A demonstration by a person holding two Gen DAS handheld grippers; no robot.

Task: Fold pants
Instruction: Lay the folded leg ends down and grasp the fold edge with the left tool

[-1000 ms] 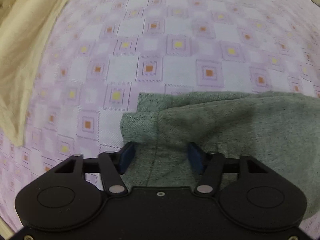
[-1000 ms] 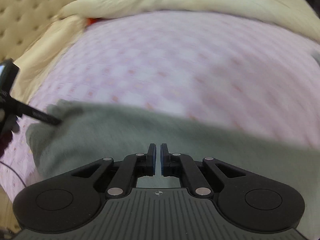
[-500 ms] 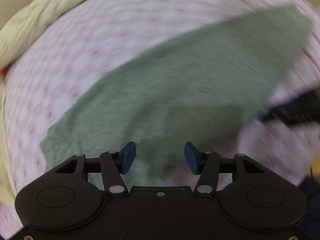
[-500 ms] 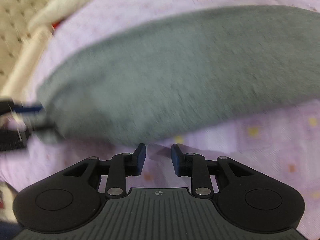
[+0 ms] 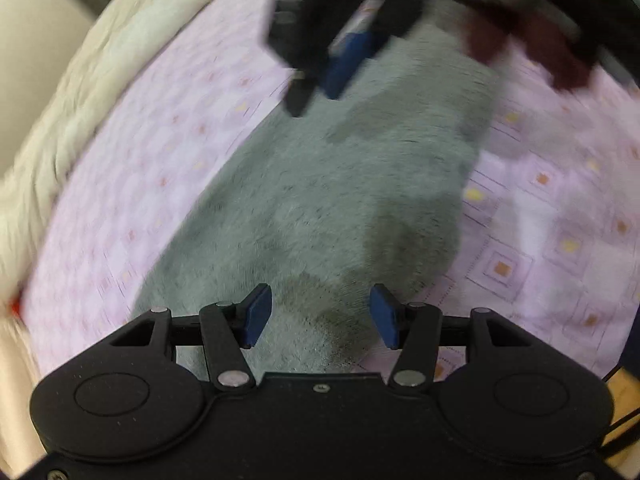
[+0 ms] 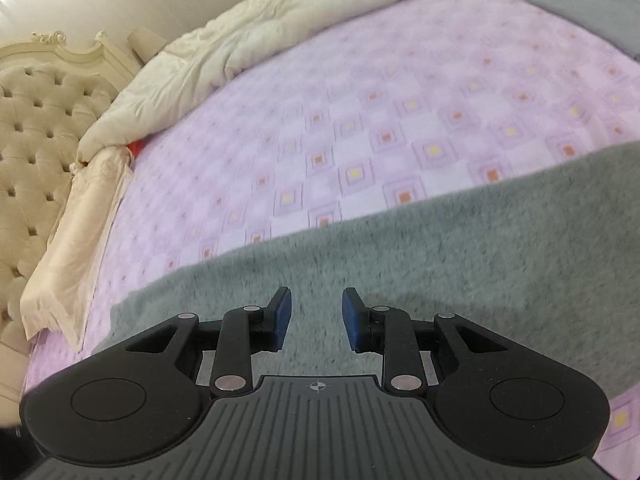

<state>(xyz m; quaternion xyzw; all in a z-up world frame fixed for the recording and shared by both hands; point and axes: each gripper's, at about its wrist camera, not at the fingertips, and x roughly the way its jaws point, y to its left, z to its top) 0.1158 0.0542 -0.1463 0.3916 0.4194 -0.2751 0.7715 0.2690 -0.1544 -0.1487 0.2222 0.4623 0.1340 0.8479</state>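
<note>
Both grippers are letting go after a fold: the right gripper [image 6: 314, 318], clamped tight a second ago, is now standing released with nothing between its blue pads, and the left gripper [image 5: 320, 316] is swinging round to look along the garment, its fingers spread wide and empty.

Grey-green pants [image 5: 340, 200] are lying flat on the lilac checked bedsheet [image 5: 540, 220], running from six o'clock up toward twelve in the left wrist view, where the right gripper [image 5: 340, 56] is hovering over the far end at twelve. In the right wrist view the pants [image 6: 440, 280] are filling the band from five to three o'clock, with a cream duvet [image 6: 280, 28] at eleven.

Judging by the layout, one fold is laid; the next move is calling for both grippers to be pinching one end and carrying it over the other.
</note>
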